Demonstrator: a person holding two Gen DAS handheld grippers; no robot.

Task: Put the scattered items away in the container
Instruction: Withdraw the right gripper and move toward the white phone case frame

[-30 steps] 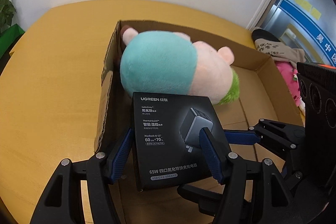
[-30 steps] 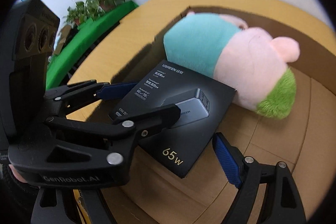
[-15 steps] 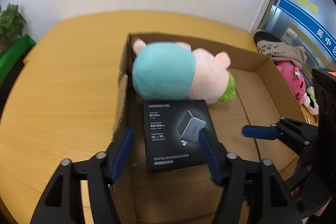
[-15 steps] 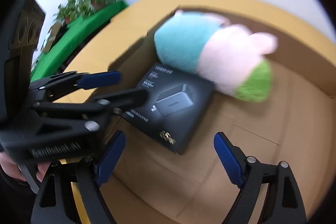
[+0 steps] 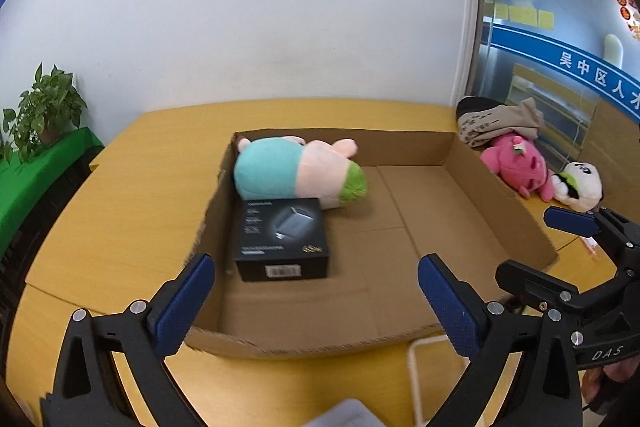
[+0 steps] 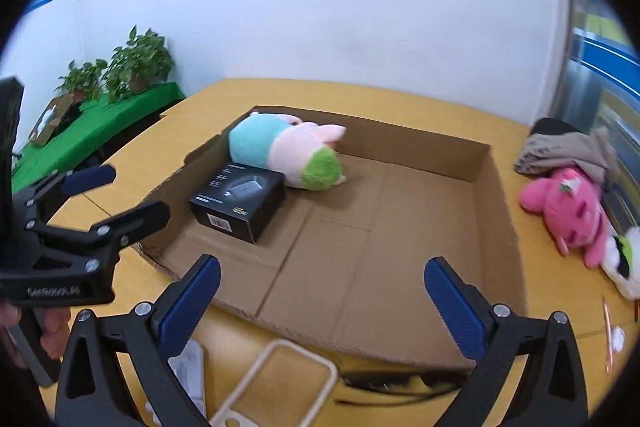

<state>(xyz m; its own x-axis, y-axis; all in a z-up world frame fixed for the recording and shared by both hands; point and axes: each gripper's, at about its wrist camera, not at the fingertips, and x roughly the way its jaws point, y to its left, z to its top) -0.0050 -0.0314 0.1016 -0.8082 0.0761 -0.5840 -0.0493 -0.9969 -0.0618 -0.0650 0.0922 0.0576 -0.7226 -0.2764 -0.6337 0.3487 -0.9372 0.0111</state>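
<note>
A shallow cardboard box (image 5: pixel 500 187) (image 6: pixel 420 143) lies on the yellow table. Inside, at its left end, lie a pink, teal and green plush toy (image 5: pixel 296 169) (image 6: pixel 288 149) and a black charger box (image 5: pixel 280 237) (image 6: pixel 240 201) in front of it. My left gripper (image 5: pixel 316 301) is open and empty, held back above the box's near edge. My right gripper (image 6: pixel 320 301) is open and empty, also near the box's front edge. A pink plush (image 5: pixel 516 165) (image 6: pixel 568 205) and a white panda plush (image 5: pixel 578 183) lie on the table right of the box.
A folded beige cloth (image 5: pixel 496 119) (image 6: pixel 568 149) lies behind the pink plush. A clear phone case (image 6: pixel 276 383) and a dark cable (image 6: pixel 400 383) lie on the table in front of the box. Potted plants (image 6: pixel 136 61) stand on a green shelf at left.
Both grippers have pulled back and up from the charger box, which now lies released in the cardboard box. Both sets of jaws have opened wider.
</note>
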